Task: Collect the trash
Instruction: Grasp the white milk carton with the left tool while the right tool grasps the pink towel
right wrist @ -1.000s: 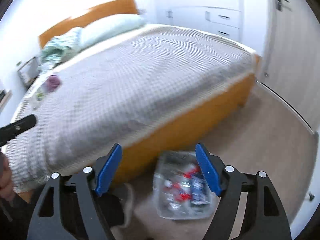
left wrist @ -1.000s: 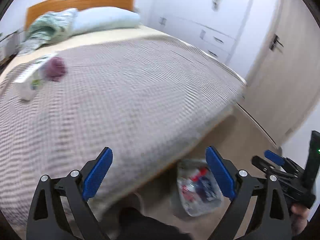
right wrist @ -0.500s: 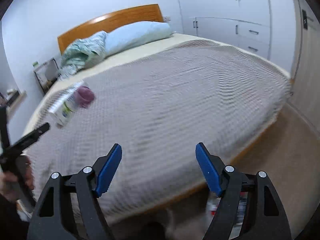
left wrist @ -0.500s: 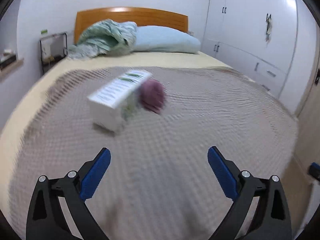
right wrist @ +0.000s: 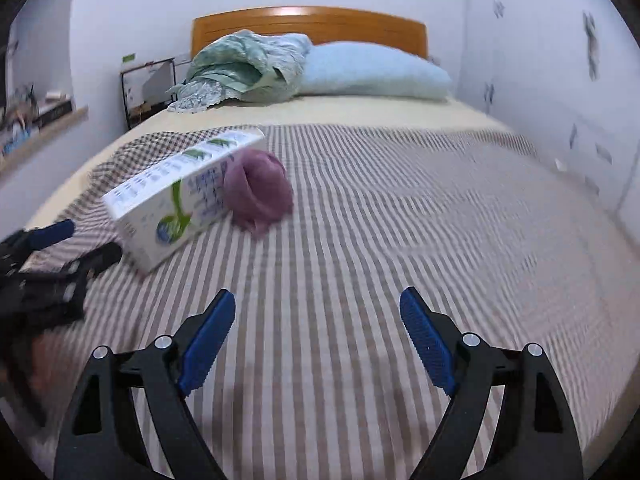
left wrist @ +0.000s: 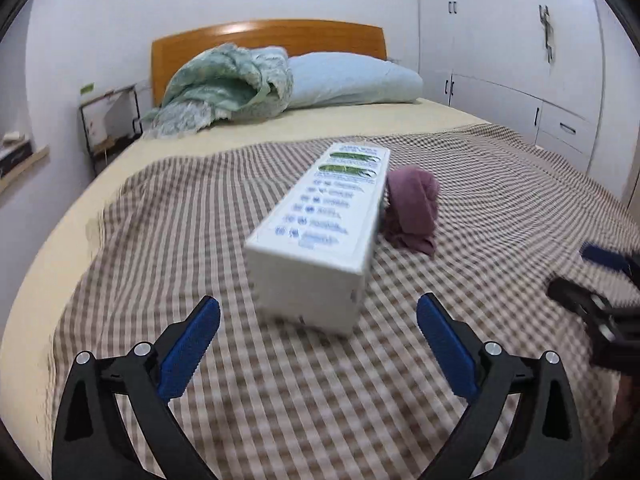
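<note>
A long white carton (left wrist: 320, 232) with green and blue print lies on the checked bedspread (left wrist: 200, 208), right ahead of my left gripper (left wrist: 318, 300). That gripper is open, its blue pads wide apart just short of the carton's near end. A crumpled purple cloth (left wrist: 412, 208) rests against the carton's right side. In the right wrist view the carton (right wrist: 172, 200) and purple cloth (right wrist: 260, 188) lie ahead to the left. My right gripper (right wrist: 317, 293) is open over bare bedspread with nothing between its jaws. The left gripper (right wrist: 88, 240) shows at that view's left edge.
A pale blue pillow (left wrist: 352, 80) and a bunched green blanket (left wrist: 224, 84) lie by the wooden headboard (left wrist: 268, 34). White wardrobes (left wrist: 520, 60) line the right wall. A black wire rack (left wrist: 110, 120) and a wall shelf (right wrist: 44, 124) stand left of the bed.
Both views swung from the floor and the clear bin of trash beside the bed up onto the bed. The carton and purple cloth now sit much closer ahead.
</note>
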### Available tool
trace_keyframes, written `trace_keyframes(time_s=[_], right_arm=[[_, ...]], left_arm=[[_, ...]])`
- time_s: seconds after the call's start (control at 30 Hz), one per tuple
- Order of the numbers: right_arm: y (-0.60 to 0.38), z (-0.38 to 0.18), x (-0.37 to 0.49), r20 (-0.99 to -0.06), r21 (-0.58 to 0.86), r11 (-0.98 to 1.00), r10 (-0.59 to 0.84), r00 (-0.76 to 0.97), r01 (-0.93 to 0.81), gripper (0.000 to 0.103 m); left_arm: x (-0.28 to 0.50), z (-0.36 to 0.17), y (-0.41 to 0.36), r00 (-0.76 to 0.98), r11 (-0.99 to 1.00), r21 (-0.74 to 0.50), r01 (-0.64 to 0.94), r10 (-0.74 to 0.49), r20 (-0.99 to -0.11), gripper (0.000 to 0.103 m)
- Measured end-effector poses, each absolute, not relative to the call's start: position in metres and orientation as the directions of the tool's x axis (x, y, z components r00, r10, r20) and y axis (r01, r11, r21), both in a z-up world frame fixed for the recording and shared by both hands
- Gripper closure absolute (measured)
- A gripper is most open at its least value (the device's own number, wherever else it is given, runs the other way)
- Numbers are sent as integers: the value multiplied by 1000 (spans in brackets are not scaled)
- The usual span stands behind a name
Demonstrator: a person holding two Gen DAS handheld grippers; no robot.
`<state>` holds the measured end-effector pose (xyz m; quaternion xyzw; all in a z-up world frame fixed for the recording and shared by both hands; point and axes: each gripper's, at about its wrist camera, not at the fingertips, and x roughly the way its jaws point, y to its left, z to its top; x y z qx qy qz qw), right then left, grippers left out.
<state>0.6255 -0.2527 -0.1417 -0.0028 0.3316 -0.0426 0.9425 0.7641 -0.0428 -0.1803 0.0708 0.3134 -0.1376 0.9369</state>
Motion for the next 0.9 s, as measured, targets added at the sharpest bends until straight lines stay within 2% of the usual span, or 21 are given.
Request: trace_keyframes(time_s=[0.07, 0.2, 0.3, 0.37, 0.4, 0.43, 0.47, 0.57, 0.63, 0.7, 0.73, 0.77, 0.9], right_arm=[[-249, -143, 654, -634, -25, 998, -66, 771, 65, 22], [-261, -145, 684, -651, 63, 997, 4, 759, 49, 22], [-271, -147, 704, -667, 102, 993, 26, 745, 57, 22], [-270, -151, 715, -692, 133, 990, 64, 719, 41, 22], [-269, -153, 721, -702, 159, 987, 94, 706, 27, 22], [-268, -156, 725, -706, 180, 983, 118, 698, 16, 22], [-266, -158, 731, -710, 207, 978, 149, 688, 1, 25], [-252, -165, 750, -737, 213, 977, 180, 652, -28, 49], [-244, -171, 764, -775, 197, 980, 177, 607, -34, 53], [-237, -181, 775, -812, 184, 982, 170, 559, -32, 67], [-235, -181, 774, -813, 156, 987, 142, 565, -23, 71], [-233, -180, 771, -810, 139, 990, 131, 572, -30, 93], [-249, -160, 752, -770, 200, 980, 172, 614, -24, 96]], left_arm=[[776, -183, -45, 763, 957, 51, 285, -194, -616, 7], [796, -185, -42, 745, 949, -43, 312, -272, -609, 7], [807, -193, -49, 734, 949, 8, 315, -238, -636, 7], [817, -198, -52, 698, 949, -9, 315, -238, -675, 8], [818, -198, -51, 690, 949, -34, 314, -253, -678, 11], [820, -199, -49, 688, 948, -62, 312, -270, -673, 23], [821, -199, -48, 685, 950, -76, 304, -274, -675, 24], [814, -196, -53, 695, 951, -47, 305, -256, -672, 25], [811, -190, -54, 704, 953, -29, 302, -244, -668, 25], [814, -184, -49, 687, 961, -68, 270, -242, -685, 26], [816, -181, -44, 681, 965, -100, 243, -243, -691, 26], [817, -177, -40, 681, 968, -126, 215, -242, -691, 26], [808, -154, -32, 722, 979, -127, 160, -204, -661, 27]])
